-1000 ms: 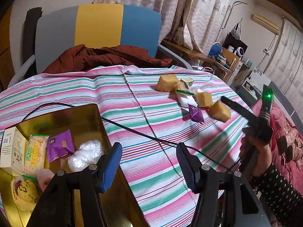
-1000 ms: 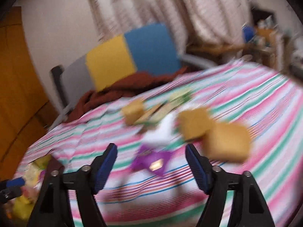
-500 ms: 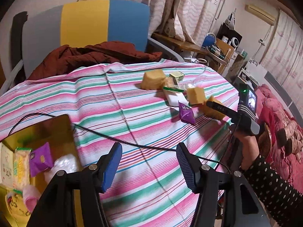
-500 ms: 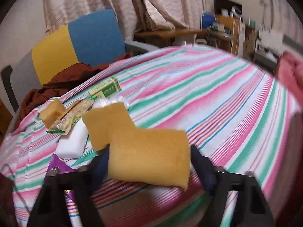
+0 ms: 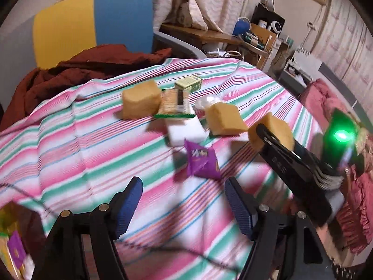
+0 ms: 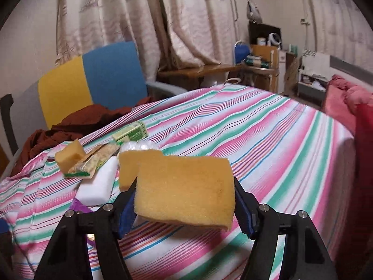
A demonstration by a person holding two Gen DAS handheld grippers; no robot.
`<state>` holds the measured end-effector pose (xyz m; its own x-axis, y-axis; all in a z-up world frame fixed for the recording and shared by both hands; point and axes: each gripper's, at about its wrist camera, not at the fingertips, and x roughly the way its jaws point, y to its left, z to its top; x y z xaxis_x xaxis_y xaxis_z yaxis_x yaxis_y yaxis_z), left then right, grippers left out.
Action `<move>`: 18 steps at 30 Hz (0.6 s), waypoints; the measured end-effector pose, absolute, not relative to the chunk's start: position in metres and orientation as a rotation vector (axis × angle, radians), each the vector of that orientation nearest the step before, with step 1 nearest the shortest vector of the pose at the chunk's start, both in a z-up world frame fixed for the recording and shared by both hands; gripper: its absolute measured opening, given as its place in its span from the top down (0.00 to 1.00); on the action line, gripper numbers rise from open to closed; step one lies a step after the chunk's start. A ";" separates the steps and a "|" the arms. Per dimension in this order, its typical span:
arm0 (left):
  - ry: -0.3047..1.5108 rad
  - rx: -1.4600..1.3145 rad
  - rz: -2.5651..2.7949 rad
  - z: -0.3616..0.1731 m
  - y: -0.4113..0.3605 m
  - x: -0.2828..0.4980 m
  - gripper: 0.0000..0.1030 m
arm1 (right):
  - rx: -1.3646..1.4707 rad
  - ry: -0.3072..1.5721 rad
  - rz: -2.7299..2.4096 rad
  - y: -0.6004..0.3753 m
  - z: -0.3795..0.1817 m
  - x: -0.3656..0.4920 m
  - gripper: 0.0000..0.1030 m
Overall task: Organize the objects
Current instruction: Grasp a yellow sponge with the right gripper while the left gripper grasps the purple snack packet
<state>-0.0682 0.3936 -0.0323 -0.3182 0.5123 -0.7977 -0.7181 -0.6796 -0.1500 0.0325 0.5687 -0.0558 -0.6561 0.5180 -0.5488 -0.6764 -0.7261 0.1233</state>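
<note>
My right gripper (image 6: 185, 206) is shut on a yellow sponge (image 6: 186, 191) and holds it above the striped tablecloth (image 6: 268, 140); it also shows in the left wrist view (image 5: 271, 135). My left gripper (image 5: 184, 200) is open and empty above the cloth, near a purple snack packet (image 5: 201, 159). Behind it lie a white block (image 5: 184, 128), two more yellow sponges (image 5: 141, 102) (image 5: 225, 120), a cracker packet (image 5: 173, 103) and a green box (image 5: 188, 84).
A gold tin with snacks is at the lower left edge (image 5: 9, 247). A black cable (image 5: 163, 249) crosses the cloth. A chair with a brown garment (image 5: 81, 67) stands behind the table. A red bed (image 6: 349, 107) lies to the right.
My right gripper closed on a yellow sponge and lifted it off the cloth. My left gripper swung right, away from the gold tin, toward the pile of objects.
</note>
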 end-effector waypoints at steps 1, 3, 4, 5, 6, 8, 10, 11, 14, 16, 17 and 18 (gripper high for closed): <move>0.311 -1.119 2.040 -0.035 0.400 -0.069 0.28 | -0.638 0.423 2.333 0.569 -0.056 0.033 0.30; 0.363 -1.132 2.033 -0.044 0.419 -0.071 0.28 | -0.628 0.438 2.317 0.571 -0.057 0.035 0.30; 0.369 -1.133 2.027 -0.046 0.424 -0.072 0.28 | -0.626 0.443 2.316 0.572 -0.057 0.035 0.30; 0.380 -1.143 2.019 -0.051 0.432 -0.074 0.28 | -0.620 0.448 2.313 0.572 -0.057 0.036 0.30; 0.383 -1.152 2.016 -0.054 0.436 -0.076 0.28 | -0.617 0.450 2.311 0.573 -0.057 0.036 0.30; 0.388 -1.170 1.996 -0.063 0.445 -0.079 0.28 | -0.611 0.452 2.304 0.574 -0.058 0.037 0.30; 0.412 -1.190 2.002 -0.071 0.451 -0.081 0.28 | -0.608 0.455 2.298 0.574 -0.058 0.038 0.30; 0.420 -1.202 2.001 -0.076 0.454 -0.082 0.28 | -0.611 0.460 2.294 0.575 -0.059 0.038 0.30; 0.418 -1.227 2.019 -0.082 0.457 -0.087 0.29 | -0.628 0.463 2.292 0.577 -0.061 0.036 0.30; 0.384 -1.228 2.009 -0.085 0.456 -0.089 0.31 | -0.635 0.457 2.293 0.577 -0.062 0.034 0.30; 0.372 -1.225 2.000 -0.086 0.456 -0.089 0.39 | -0.636 0.450 2.296 0.576 -0.062 0.034 0.30; 0.369 -1.219 1.991 -0.088 0.456 -0.089 0.45 | -0.637 0.443 2.298 0.575 -0.062 0.034 0.30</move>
<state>-0.0886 0.4557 -0.0882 -0.2572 0.4532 -0.8535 -0.7291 -0.6706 -0.1364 0.0338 0.5751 -0.0621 -0.6331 0.5379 -0.5566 -0.7064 -0.6955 0.1314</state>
